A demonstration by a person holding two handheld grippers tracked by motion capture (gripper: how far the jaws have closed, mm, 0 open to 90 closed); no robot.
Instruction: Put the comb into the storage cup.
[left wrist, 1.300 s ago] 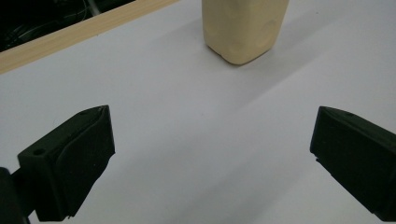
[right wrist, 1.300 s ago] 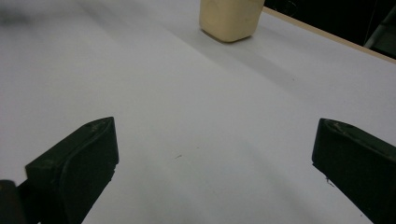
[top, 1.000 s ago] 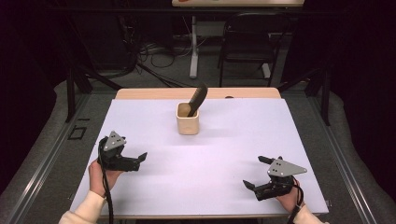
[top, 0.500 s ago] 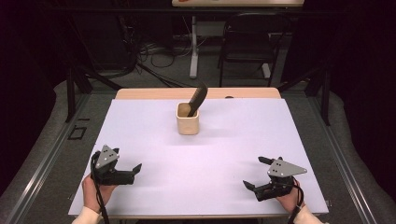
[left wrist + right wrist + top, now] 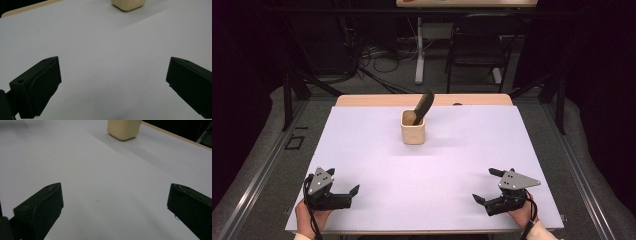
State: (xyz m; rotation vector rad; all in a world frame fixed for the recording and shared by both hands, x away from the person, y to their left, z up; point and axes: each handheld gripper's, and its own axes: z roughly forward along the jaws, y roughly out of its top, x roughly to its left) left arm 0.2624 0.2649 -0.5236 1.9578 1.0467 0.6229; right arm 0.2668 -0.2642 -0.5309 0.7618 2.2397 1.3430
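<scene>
The left gripper (image 5: 348, 192) rests near the table's front edge with its jaws spread wide and nothing between them; the right gripper (image 5: 484, 186) sits likewise released and empty. Well ahead of both, between their lines of sight, stands the beige cup (image 5: 413, 132) on the white table (image 5: 427, 170), a dark tool (image 5: 423, 107) leaning out of it.

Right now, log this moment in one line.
left tongs: open, idle | right tongs: open, idle | cup: upright, holds dark tool

Black hand-held gripper (image 5: 346, 196), grey plate
</scene>
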